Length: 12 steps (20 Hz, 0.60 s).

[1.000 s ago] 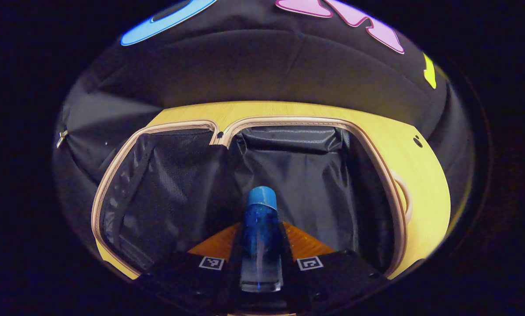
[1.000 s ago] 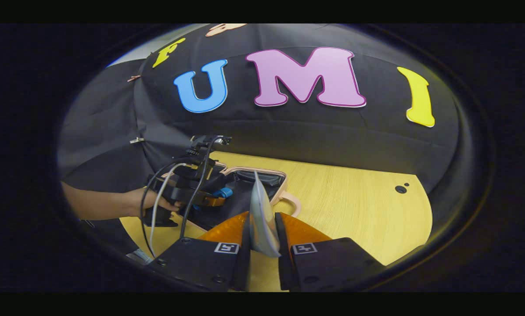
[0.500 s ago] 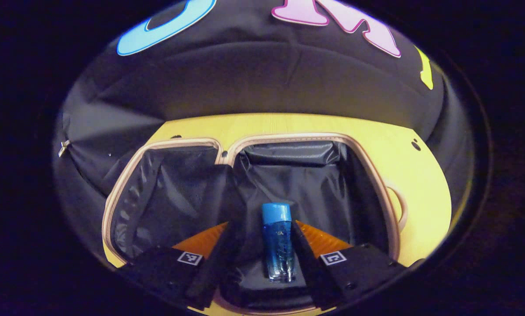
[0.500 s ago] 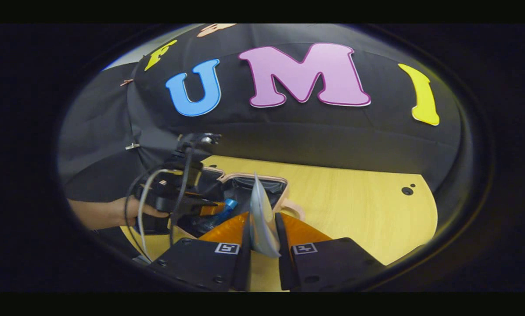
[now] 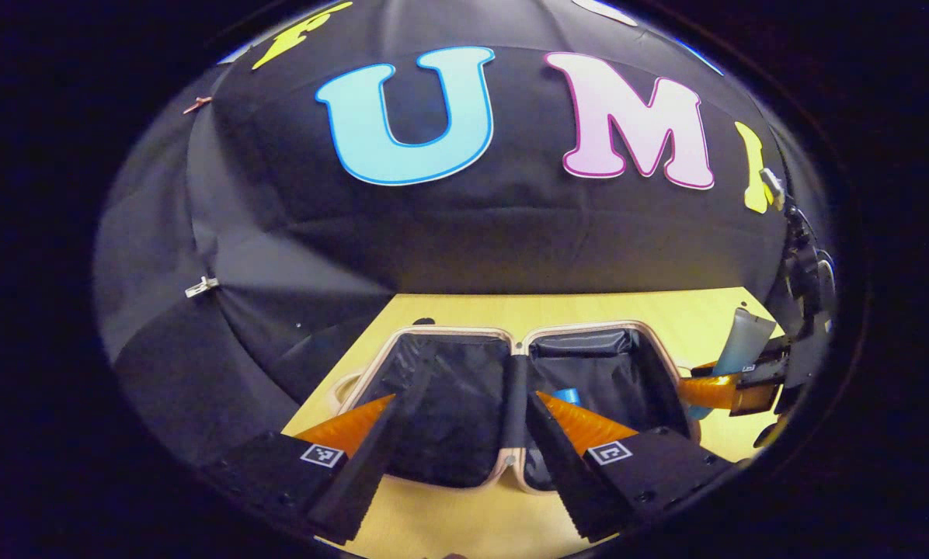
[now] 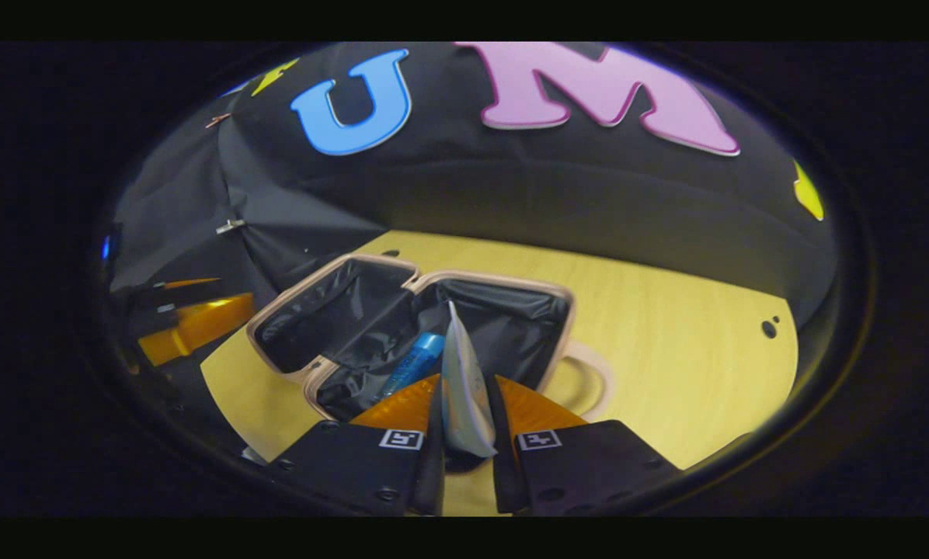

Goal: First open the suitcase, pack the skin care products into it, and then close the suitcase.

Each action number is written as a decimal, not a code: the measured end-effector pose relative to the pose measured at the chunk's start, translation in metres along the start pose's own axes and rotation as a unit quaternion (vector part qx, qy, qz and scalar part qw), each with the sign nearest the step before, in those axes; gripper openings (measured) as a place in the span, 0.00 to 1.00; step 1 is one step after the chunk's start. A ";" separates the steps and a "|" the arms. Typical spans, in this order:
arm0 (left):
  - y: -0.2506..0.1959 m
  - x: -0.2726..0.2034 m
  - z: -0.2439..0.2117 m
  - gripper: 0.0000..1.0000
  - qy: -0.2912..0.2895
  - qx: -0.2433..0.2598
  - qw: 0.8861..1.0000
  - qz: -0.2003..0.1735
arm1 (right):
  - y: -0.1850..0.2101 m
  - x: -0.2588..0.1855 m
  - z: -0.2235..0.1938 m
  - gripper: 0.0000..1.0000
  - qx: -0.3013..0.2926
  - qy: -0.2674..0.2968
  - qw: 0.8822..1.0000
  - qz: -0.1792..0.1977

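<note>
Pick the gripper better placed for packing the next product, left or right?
Right. The right gripper is shut on the pale tube, at the open suitcase. The left gripper is open, holding nothing; the blue bottle lies inside.

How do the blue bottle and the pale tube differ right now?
The blue bottle lies loose in the open suitcase; the pale tube stands on edge, pinched by the right gripper. The bottle is round and blue, the tube flat and grey-white. The left gripper is open.
</note>
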<state>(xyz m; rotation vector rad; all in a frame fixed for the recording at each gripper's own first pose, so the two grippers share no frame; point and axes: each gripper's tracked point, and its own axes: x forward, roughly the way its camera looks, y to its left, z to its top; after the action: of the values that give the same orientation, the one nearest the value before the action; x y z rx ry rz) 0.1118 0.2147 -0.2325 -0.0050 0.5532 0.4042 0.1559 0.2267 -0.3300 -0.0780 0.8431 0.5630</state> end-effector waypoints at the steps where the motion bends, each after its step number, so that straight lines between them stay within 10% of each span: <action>1: 0.004 -0.006 -0.016 0.98 0.009 -0.010 1.000 0.009 | 0.009 0.009 -0.004 0.29 0.013 0.014 1.000 0.005; 12: 0.034 -0.044 -0.088 0.98 0.054 -0.076 0.995 0.025 | -0.009 0.086 -0.059 0.23 0.021 0.155 0.983 -0.095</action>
<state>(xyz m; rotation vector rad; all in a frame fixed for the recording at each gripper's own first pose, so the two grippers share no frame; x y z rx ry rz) 0.0197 0.2196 -0.2818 -0.1607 0.6280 0.4968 0.1649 0.2404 -0.4335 -0.2086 1.1368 0.3565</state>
